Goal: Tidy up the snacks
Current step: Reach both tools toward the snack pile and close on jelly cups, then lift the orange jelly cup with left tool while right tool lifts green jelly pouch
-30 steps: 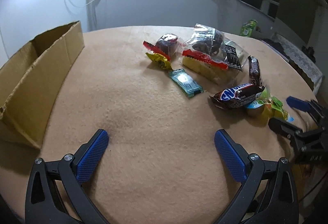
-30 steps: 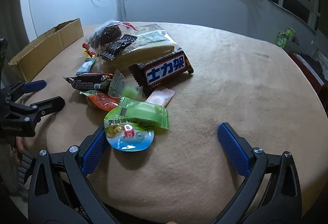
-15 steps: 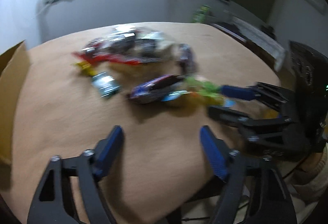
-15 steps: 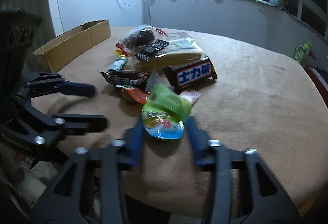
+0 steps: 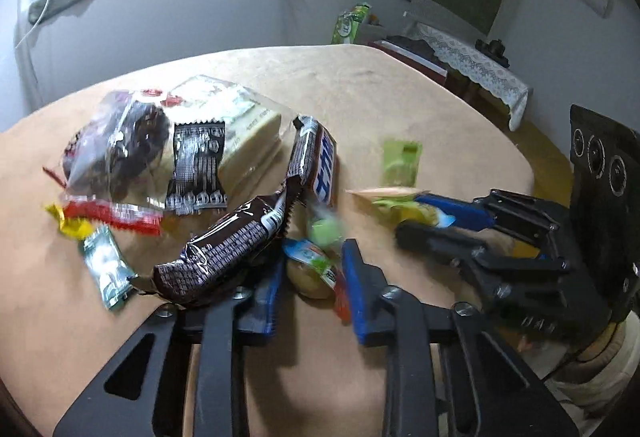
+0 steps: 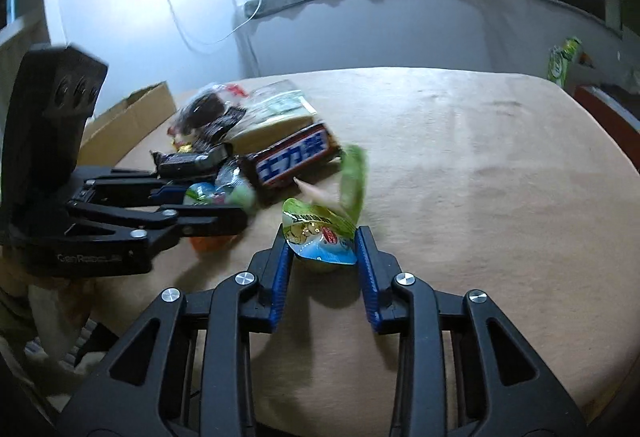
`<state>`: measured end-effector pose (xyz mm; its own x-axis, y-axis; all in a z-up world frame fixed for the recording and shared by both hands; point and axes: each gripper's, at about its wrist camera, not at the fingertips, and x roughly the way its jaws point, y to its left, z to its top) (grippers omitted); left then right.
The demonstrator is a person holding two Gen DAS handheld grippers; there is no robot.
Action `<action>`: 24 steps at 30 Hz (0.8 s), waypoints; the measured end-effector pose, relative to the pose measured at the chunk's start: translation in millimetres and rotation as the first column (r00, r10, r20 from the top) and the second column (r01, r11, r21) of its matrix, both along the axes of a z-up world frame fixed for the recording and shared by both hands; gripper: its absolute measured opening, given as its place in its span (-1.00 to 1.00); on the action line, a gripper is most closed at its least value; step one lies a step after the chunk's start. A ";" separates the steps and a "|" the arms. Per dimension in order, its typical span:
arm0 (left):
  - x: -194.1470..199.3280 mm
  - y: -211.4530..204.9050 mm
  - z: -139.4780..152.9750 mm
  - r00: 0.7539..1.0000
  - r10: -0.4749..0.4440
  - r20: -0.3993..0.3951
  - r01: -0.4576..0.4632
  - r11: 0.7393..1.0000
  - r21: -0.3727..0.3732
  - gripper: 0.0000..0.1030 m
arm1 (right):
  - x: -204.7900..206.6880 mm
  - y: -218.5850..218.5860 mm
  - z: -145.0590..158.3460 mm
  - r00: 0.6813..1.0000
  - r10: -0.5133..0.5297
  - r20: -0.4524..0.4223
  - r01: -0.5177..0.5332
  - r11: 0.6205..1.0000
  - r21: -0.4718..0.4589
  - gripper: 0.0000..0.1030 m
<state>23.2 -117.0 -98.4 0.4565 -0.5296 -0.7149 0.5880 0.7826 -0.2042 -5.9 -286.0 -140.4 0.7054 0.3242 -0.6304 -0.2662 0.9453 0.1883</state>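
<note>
My left gripper (image 5: 314, 257) is shut on a jelly cup with an orange and blue lid (image 5: 308, 277) at the near edge of the snack pile. A brown chocolate bar (image 5: 224, 249) lies across its left finger. The right gripper (image 6: 321, 233) has its jaws closing; both blue pads press on a jelly cup with a green and blue lid (image 6: 320, 249). A green packet (image 6: 352, 177) is blurred just behind that cup. The two grippers stand side by side, a hand's width apart. From the left wrist the right gripper (image 5: 412, 213) shows at the right; from the right wrist the left gripper (image 6: 216, 207) shows at the left.
On the tan table (image 5: 400, 97) lie a bar with a blue label (image 5: 320, 165), a clear bag of dark cakes (image 5: 120, 149), a pale cake pack (image 5: 244, 141) and a small green packet (image 5: 106, 269). A cardboard box (image 6: 128, 121) stands at the far left.
Both grippers went from wide open to shut, each on a jelly cup. My left gripper swung right to the pile. The green packet came off the right cup.
</note>
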 end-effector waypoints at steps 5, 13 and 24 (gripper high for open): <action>-17.0 16.0 -0.3 1.000 0.007 0.001 -0.007 1.000 -0.024 -0.52 | -4.9 -2.6 6.8 0.999 0.022 0.039 -0.024 0.999 0.048 -0.38; -37.1 46.6 6.3 0.997 0.077 0.009 -0.076 0.996 -0.055 -0.52 | -3.7 -6.5 15.7 0.997 0.018 0.069 -0.026 0.993 0.119 -0.38; -45.0 99.2 45.1 0.976 0.197 0.096 -0.182 0.972 -0.147 -0.52 | 0.9 -10.3 46.7 0.991 -0.033 0.127 0.005 0.976 0.217 -0.38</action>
